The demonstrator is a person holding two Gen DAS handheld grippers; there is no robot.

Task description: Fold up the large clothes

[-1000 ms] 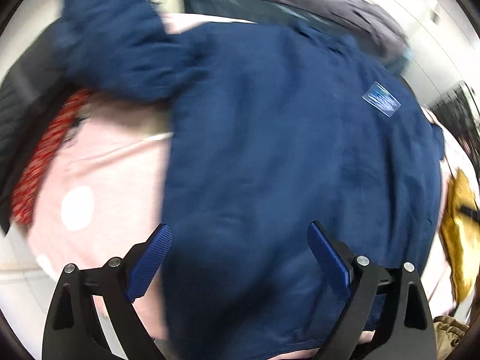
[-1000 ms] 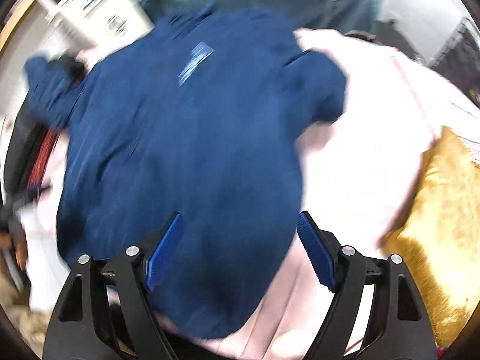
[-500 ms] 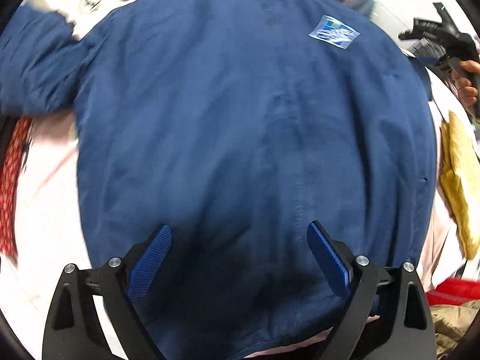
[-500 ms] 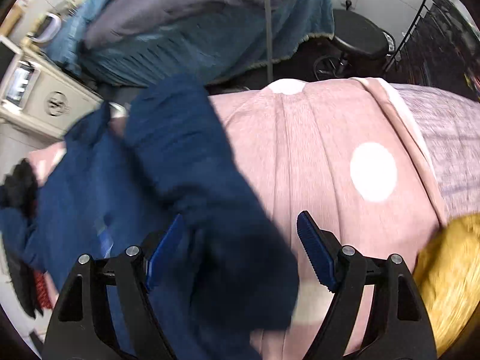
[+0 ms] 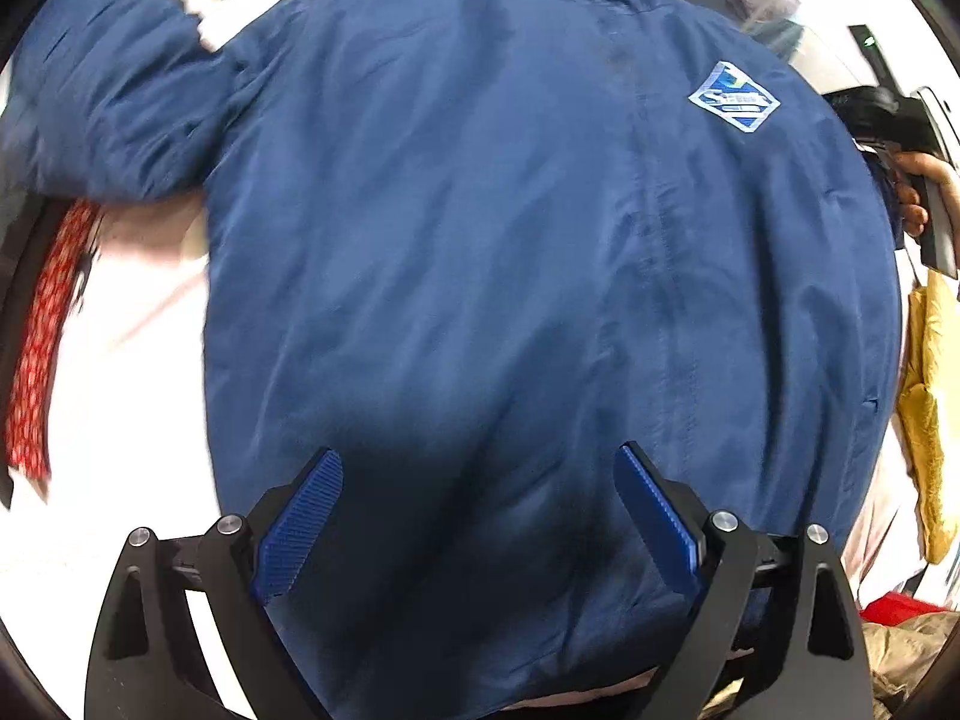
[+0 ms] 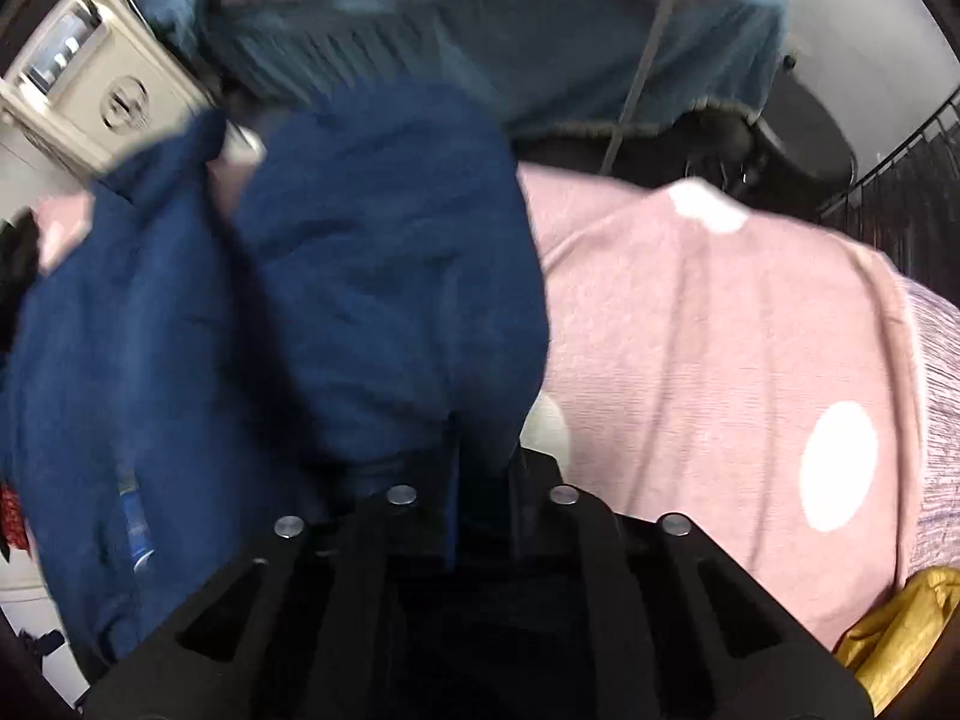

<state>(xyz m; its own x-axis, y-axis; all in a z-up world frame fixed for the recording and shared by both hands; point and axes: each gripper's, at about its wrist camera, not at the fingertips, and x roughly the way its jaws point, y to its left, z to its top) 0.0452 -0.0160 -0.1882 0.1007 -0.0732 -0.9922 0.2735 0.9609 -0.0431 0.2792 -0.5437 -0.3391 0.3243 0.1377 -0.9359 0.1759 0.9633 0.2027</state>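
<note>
Left wrist view: the left tool (image 5: 480, 516) hangs with its blue-padded jaws spread wide, nothing between them, directly above the lower body of the blue jacket (image 5: 528, 252). The jacket lies front-up and spread across the bed's pink dotted blanket (image 5: 126, 312), hem toward the near edge, collar toward the far edge. One sleeve (image 5: 114, 114) lies out toward the far left corner. A diamond-shaped chest badge (image 5: 733, 98) sits near the far right shoulder. Beyond it, at the right edge, a hand (image 5: 924, 192) grips the other tool's handle. A yellow garment (image 5: 927, 414) lies along the right edge; a red patterned cloth (image 5: 42, 348) along the left.

Right wrist view: the right tool (image 6: 480, 468) has just closed, jaws pressed together on the jacket's other sleeve (image 6: 390, 252). Bare blanket extends to the right. Beyond the far edge stand a teal-draped piece of furniture (image 6: 540, 42) and a cream cabinet (image 6: 102, 90).
</note>
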